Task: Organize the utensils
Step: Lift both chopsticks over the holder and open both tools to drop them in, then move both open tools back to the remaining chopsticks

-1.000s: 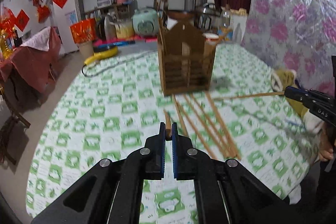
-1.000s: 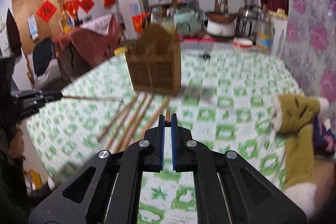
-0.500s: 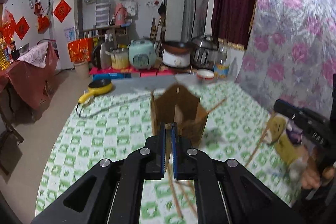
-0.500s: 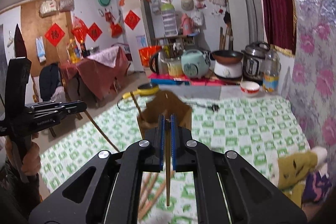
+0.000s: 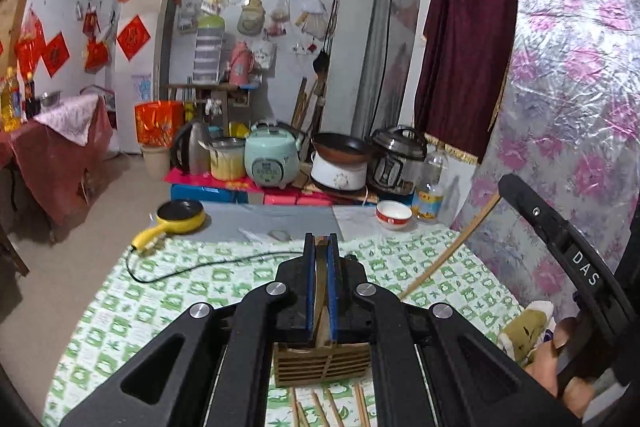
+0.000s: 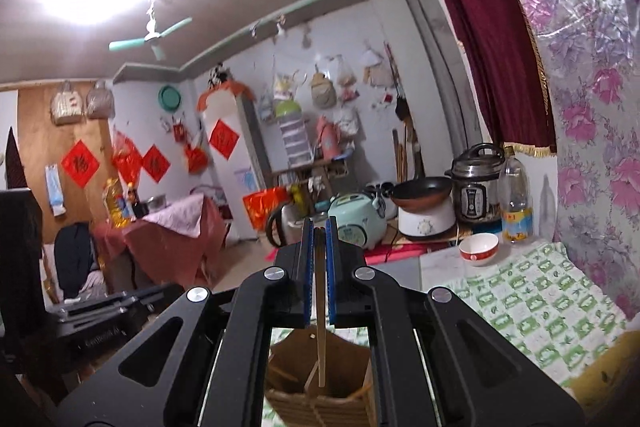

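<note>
My left gripper (image 5: 320, 247) is shut on a wooden chopstick (image 5: 319, 311) that hangs down between its blue pads, right above the slatted wooden utensil holder (image 5: 320, 367). Several more chopsticks (image 5: 328, 407) lie on the cloth in front of the holder. My right gripper (image 6: 319, 231) is shut on another chopstick (image 6: 321, 351); its lower end hangs over the open top of the holder (image 6: 344, 359). The left wrist view shows the right gripper (image 5: 560, 239) at the right with its chopstick (image 5: 448, 251) slanting down. The left gripper's body (image 6: 100, 307) shows at the left of the right wrist view.
The table carries a green-and-white checked cloth (image 5: 120, 307). A red-and-white bowl (image 5: 393, 215), a bottle (image 5: 430, 187), a yellow pan (image 5: 180, 213) and a black cable (image 5: 208, 265) sit toward its far end. A stuffed toy (image 5: 524, 327) lies at the right edge. Cookers stand behind.
Both grippers have lifted off the table, each carrying a chopstick, and moved above the holder. The chopsticks now hang down toward it and both views tilt up to the room.
</note>
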A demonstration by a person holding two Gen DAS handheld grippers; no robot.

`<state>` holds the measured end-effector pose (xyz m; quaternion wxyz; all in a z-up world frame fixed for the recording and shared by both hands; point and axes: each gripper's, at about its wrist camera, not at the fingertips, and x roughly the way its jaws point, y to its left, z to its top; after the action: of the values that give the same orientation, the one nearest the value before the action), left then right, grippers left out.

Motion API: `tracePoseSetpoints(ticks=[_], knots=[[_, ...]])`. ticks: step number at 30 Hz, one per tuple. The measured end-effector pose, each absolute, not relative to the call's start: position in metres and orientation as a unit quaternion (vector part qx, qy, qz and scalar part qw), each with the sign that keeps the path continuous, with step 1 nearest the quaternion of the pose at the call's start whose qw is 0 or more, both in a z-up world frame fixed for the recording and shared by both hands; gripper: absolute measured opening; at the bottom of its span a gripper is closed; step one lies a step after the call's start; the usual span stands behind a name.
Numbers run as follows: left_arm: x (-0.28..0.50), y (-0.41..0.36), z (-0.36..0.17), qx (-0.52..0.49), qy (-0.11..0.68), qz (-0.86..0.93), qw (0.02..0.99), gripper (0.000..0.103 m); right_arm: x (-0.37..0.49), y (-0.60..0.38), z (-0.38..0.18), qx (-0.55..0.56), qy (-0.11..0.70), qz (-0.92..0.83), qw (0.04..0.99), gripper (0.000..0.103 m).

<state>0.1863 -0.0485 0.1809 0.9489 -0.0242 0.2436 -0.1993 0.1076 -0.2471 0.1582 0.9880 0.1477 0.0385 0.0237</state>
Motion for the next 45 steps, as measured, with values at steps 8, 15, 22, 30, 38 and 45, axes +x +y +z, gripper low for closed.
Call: tracePoseSetpoints(ticks=[8, 15, 22, 30, 38, 45], knots=[[0.23, -0.044, 0.138, -0.038, 0.31, -0.197, 0.929, 0.006, 0.159, -0.233, 0.124, 0.11, 0.13, 0.047, 0.984, 0.011], [0.229, -0.026, 0.138, -0.072, 0.296, -0.153, 0.94, 0.083, 0.156, -0.233, 0.119, 0.108, 0.141, 0.027, 0.984, 0.037], [0.216, -0.026, 0.149, -0.06, 0.279, -0.147, 0.947, 0.097, 0.137, -0.243, 0.126, 0.126, 0.115, 0.018, 0.985, 0.063], [0.206, -0.042, 0.148, -0.002, 0.259, -0.098, 0.961, 0.097, 0.124, -0.233, 0.131, 0.114, 0.101, 0.018, 0.988, 0.08], [0.193, -0.046, 0.138, 0.022, 0.247, -0.093, 0.964, 0.097, 0.107, -0.232, 0.136, 0.109, 0.096, 0.009, 0.989, 0.085], [0.17, -0.015, 0.07, 0.026, 0.264, -0.088, 0.96, 0.097, 0.099, -0.228, 0.126, 0.109, 0.121, 0.003, 0.987, 0.092]])
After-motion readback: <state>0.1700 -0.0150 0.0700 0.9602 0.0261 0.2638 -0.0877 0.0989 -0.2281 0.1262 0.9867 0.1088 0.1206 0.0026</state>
